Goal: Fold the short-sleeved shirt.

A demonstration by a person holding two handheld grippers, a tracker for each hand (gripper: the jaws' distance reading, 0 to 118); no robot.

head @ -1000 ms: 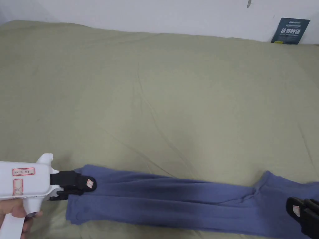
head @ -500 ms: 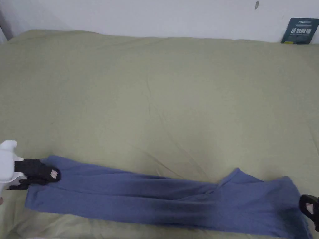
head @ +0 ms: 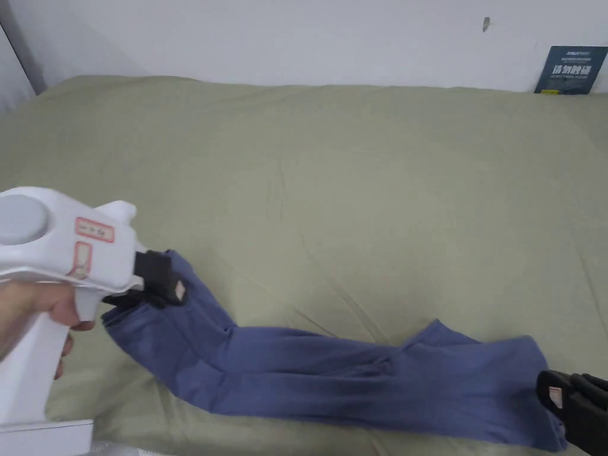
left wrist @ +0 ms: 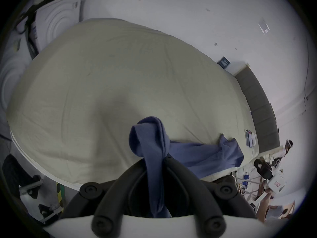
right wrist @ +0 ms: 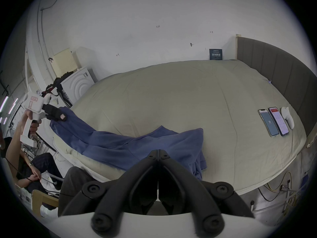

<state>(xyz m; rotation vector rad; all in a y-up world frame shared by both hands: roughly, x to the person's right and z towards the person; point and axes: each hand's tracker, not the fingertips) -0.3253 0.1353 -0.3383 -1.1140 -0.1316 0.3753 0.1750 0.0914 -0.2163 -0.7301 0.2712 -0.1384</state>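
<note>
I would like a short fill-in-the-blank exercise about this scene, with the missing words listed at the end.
1. The shirt is ____ in colour.
2. The left gripper has its jaws closed on one ____ of the shirt and holds it above the bed.
3. Near the headboard, two ____ lie side by side on the bed.
4. The right gripper has its jaws ____.

Missing words: blue; end; phones; shut
</note>
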